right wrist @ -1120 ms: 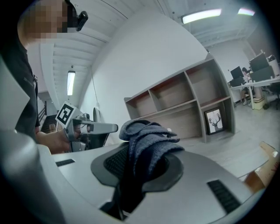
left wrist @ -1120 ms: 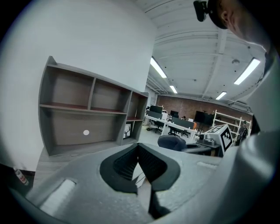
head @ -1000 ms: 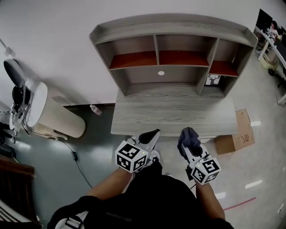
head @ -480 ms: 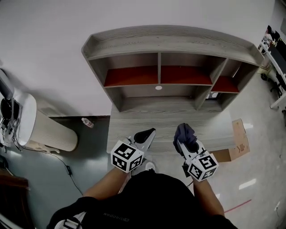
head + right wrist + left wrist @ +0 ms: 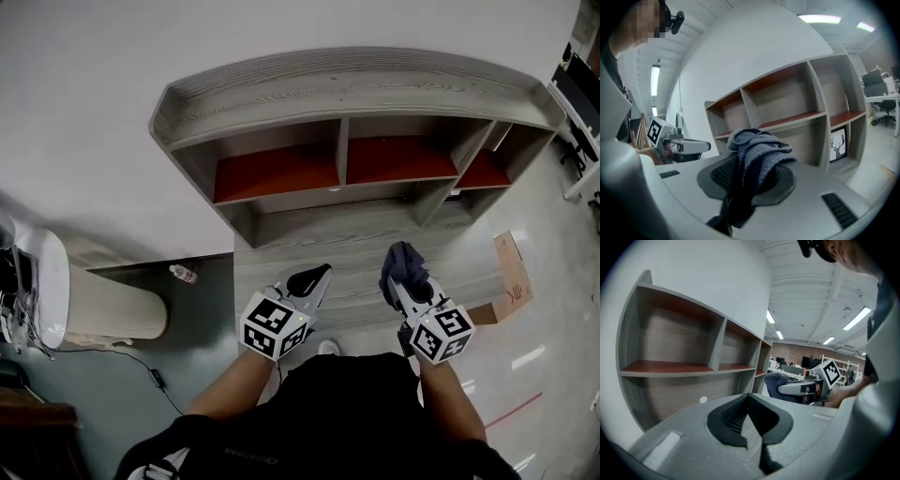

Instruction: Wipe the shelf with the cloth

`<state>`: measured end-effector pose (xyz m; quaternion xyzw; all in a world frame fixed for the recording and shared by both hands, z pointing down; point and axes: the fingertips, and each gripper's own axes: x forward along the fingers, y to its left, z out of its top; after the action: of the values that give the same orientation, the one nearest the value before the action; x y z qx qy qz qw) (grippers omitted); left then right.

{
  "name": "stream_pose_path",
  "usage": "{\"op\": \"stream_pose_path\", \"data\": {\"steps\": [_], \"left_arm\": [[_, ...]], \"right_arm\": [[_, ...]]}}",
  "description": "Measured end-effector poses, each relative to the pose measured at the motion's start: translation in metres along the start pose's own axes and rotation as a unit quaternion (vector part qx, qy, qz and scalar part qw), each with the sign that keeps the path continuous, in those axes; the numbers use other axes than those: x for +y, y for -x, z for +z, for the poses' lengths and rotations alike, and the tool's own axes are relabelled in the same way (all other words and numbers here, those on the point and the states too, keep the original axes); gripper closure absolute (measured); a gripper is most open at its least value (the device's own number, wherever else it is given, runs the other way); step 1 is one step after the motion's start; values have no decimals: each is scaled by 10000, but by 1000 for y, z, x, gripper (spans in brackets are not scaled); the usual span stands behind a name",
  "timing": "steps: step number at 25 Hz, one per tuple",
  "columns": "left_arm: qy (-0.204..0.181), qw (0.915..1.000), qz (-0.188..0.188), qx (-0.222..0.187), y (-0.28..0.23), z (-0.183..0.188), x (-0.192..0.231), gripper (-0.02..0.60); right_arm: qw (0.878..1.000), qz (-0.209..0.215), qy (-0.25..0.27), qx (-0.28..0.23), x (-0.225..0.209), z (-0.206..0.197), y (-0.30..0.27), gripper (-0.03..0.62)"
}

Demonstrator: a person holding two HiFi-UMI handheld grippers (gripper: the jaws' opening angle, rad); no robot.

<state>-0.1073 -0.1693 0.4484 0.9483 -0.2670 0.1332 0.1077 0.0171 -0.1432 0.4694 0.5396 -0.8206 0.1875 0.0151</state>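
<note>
Shelf: The big grey shelf (image 5: 349,92) stands against the white wall. It has red boards (image 5: 277,172) inside and a wide grey desk top (image 5: 356,246) at the bottom.
Cloth: The blue cloth (image 5: 758,151) is bunched up in the right gripper. It sticks out past the tips like a soft ball. It hangs over the front part of the desk top, and I think it is not touching the wood yet.
Right gripper: The right gripper (image 5: 405,279) has its jaws squeezed on the cloth.
Left gripper: The left gripper (image 5: 312,279) has its jaws pressed together with nothing in them. It hangs beside the right one, over the front edge of the desk top.
Step now: I think the wiping has not begun. The cloth must get to the wood first.
How to do it well: Bring the cloth down until the soft part lies flat on the board. Press gently, so only cloth rubs the wood and not the hard jaws. Wipe in long lines from side to side, then do the red boards too. Keep squeezing so the cloth does not slip out.
Watch out: The little deer picture (image 5: 838,142) stands in the low corner on the right side. Go slowly near it so it does not tip over.
Left gripper's job: Keep it out of the way of the cloth.
</note>
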Motion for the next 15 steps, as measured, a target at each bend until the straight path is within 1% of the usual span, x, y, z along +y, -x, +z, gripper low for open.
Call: {"op": "stream_pose_path", "data": {"steps": [3, 7, 10, 13, 15], "left_arm": [[34, 10000, 16, -79, 1, 4, 11, 574], [75, 9998, 161, -97, 1, 8, 27, 574], [87, 9994, 302, -164, 2, 13, 34, 574], [196, 9984, 474, -219, -1, 13, 38, 574], [253, 9974, 639, -239, -3, 14, 38, 574]], "right_arm": [[10000, 31, 20, -39, -1, 12, -14, 500], [9997, 120, 142, -139, -3, 33, -34, 500], [9989, 264, 316, -226, -4, 51, -45, 500], [9974, 356, 597, -205, -12, 66, -58, 500], [9960, 510, 696, -232, -16, 77, -66, 500]]}}
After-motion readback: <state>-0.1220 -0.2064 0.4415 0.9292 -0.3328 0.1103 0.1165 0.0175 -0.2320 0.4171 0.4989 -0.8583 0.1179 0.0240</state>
